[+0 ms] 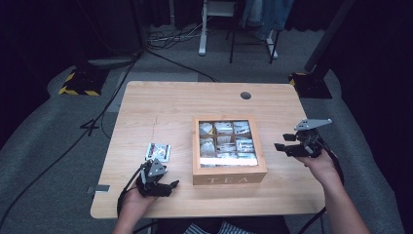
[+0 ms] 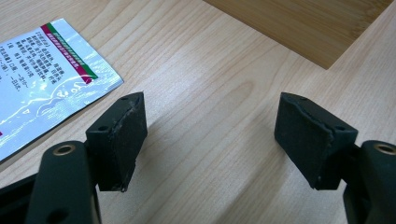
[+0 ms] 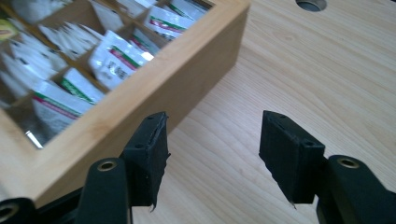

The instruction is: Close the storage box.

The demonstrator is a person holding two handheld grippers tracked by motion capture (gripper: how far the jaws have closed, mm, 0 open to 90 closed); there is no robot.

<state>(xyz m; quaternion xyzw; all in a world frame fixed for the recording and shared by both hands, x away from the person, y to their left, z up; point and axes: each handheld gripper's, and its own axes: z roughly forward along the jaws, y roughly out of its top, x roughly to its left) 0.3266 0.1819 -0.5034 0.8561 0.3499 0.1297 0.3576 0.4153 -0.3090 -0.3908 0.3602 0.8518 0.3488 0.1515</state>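
Note:
A wooden tea box [image 1: 229,174] with a glass lid stands mid-table, its compartments full of tea sachets [image 1: 224,141]. The box wall [image 3: 140,98] shows close in the right gripper view. One white sachet [image 1: 158,151] lies loose on the table left of the box, and it shows as the sachet [image 2: 42,79] in the left gripper view. My left gripper [image 1: 171,185] rests low on the table just in front of that sachet, jaws open and empty [image 2: 210,140]. My right gripper [image 1: 281,147] hovers beside the box's right wall, jaws open with nothing between them [image 3: 212,149].
The light wooden table [image 1: 160,105] has a round cable hole [image 1: 245,95] at the back right. Bare tabletop lies on both sides of the box. Around the table are dark floor, cables and stand bases.

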